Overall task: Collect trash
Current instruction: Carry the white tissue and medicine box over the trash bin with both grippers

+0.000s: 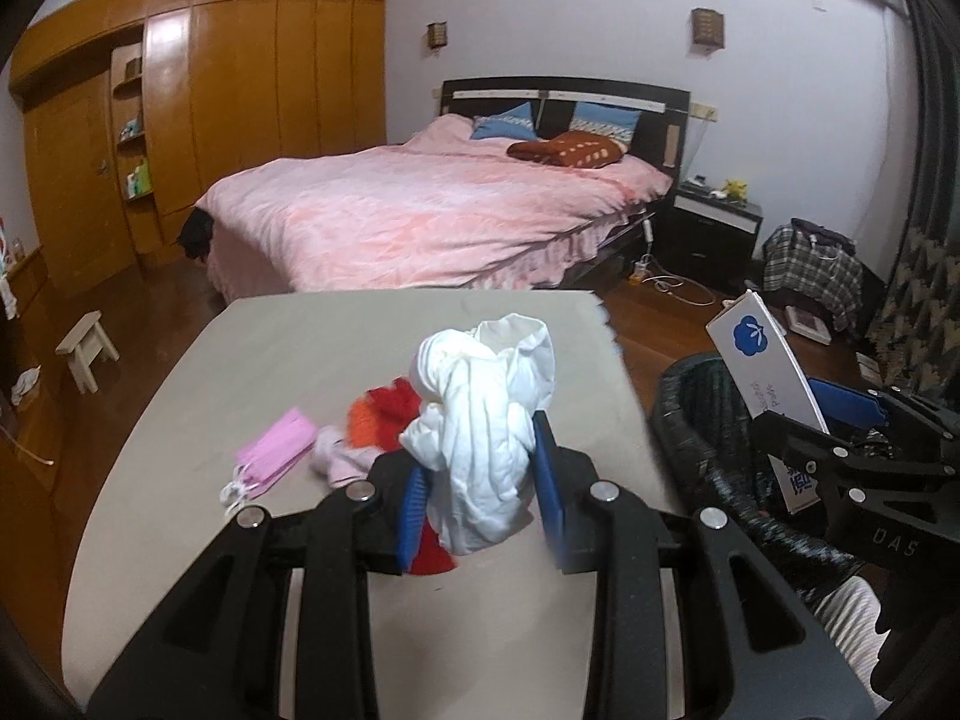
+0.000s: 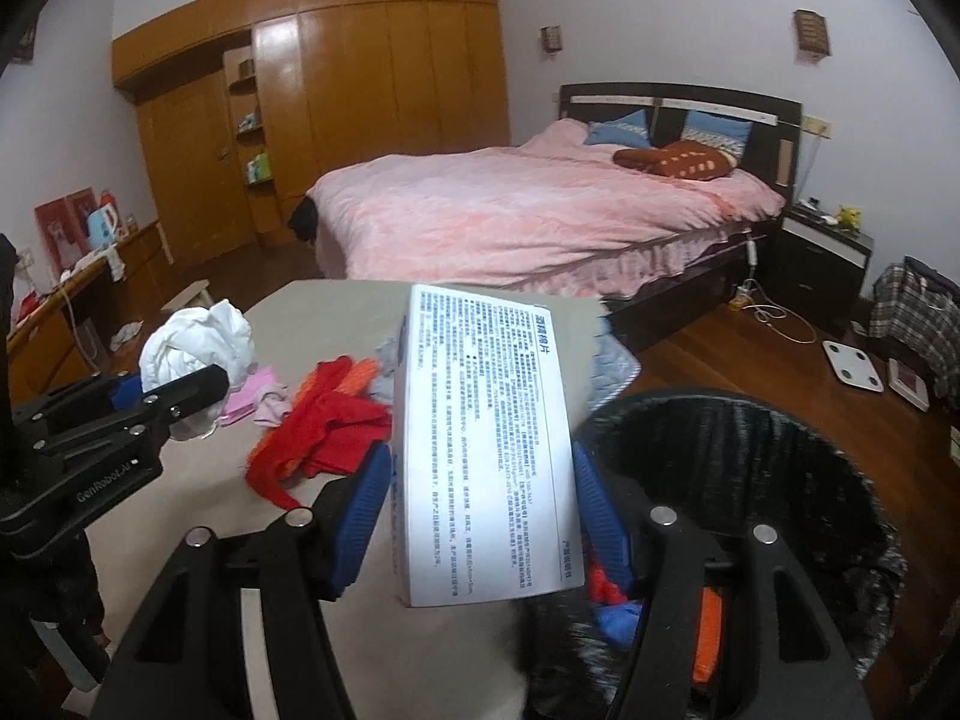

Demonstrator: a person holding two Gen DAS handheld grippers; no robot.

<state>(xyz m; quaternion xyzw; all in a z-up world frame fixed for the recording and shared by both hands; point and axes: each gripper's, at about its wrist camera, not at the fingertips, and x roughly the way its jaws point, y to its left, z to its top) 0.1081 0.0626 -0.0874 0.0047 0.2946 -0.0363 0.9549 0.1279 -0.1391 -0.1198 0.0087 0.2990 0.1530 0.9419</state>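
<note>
My left gripper (image 1: 480, 480) is shut on a crumpled white wad (image 1: 486, 414) and holds it above the grey table (image 1: 300, 348); it also shows in the right wrist view (image 2: 198, 348). My right gripper (image 2: 474, 510) is shut on a white printed box (image 2: 486, 444), held over the rim of the black trash bin (image 2: 750, 450). The box (image 1: 762, 360) and bin (image 1: 696, 396) show at the right of the left wrist view. On the table lie a pink mask (image 1: 276, 444), red and orange scraps (image 2: 324, 414) and a small pink scrap (image 1: 342, 456).
A pink bed (image 1: 432, 216) stands behind the table. A wooden wardrobe (image 1: 240, 96) lines the far wall. A small stool (image 1: 90, 348) is on the floor to the left, a nightstand (image 1: 714, 222) and a plaid bag (image 1: 810, 270) to the right.
</note>
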